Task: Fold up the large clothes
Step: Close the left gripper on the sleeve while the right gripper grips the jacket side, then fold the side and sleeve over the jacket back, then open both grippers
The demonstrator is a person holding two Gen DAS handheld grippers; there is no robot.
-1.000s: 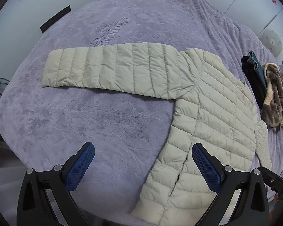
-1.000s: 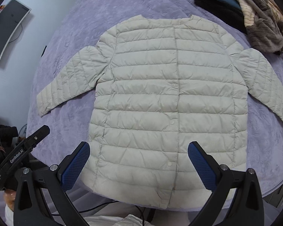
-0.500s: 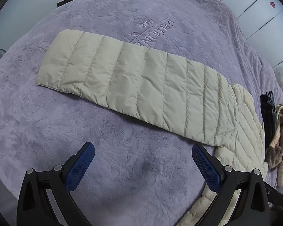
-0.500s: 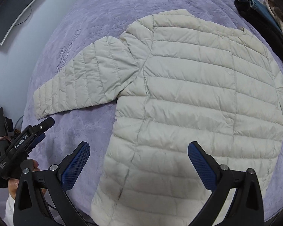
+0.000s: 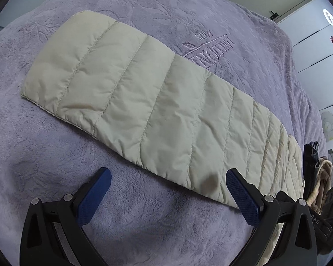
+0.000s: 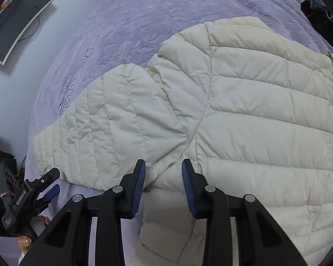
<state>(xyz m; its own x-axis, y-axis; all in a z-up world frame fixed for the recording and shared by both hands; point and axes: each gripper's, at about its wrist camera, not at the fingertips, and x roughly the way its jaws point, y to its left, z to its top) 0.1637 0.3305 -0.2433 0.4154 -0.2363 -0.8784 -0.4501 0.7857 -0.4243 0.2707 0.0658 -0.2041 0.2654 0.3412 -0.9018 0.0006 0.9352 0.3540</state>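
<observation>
While puffer jacket (image 6: 255, 115) lies flat on purple blanket (image 5: 44, 166) | my right gripper (image 6: 163, 177) half-closed, straddling its armpit fold, nothing pinched | my left gripper (image 5: 167, 190) wide, sleeve (image 5: 144, 102) just ahead, running crosswise.

Quilted, slightly glossy cloth jacket (image 6: 255, 115) lies on a plush, embossed purple blanket (image 5: 144, 217).

Cream quilted jacket (image 6: 255, 122) — lilac embossed blanket (image 5: 55, 166) — blue pads (image 5: 95, 197).
</observation>
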